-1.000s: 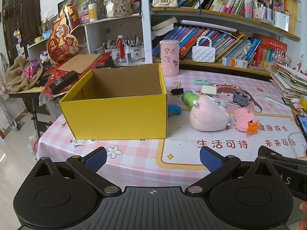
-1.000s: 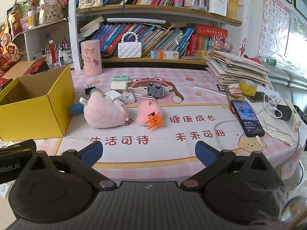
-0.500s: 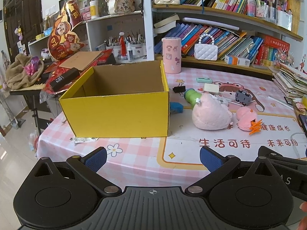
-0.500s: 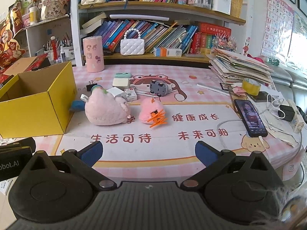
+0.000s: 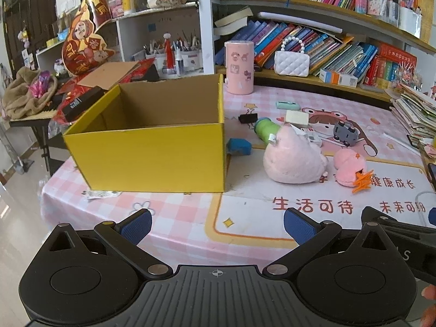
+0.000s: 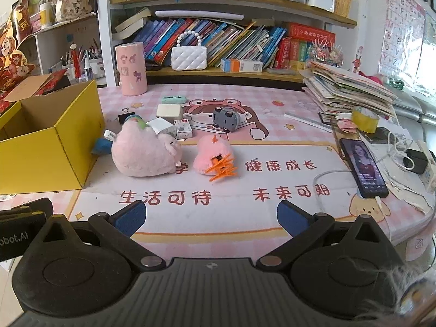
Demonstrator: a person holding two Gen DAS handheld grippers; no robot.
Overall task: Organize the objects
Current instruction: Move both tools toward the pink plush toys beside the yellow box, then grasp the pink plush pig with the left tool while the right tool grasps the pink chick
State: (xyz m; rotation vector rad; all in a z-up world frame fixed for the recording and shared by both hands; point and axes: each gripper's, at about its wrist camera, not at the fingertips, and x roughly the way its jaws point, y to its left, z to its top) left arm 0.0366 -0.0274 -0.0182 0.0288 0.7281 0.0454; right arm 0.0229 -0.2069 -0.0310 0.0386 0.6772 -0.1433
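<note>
Yellow box (image 5: 152,158) open-topped on left of pink-checked table (image 5: 169,218), nothing visible inside.
Large pink plush (image 6: 144,154) just right of box, blue block (image 5: 239,146) between them; small pink plush (image 6: 212,156) with orange spikes beside the large one. Behind: green bottle (image 5: 265,132), grey toy car (image 6: 225,118), binder clip (image 5: 248,118), pink cylinder (image 5: 239,66) near shelf. Phone (image 6: 363,167) at right edge. Left gripper (image 5: 216,224) and right gripper (image 6: 211,218) both spread wide, grasping nothing, hovering over near table edge.
</note>
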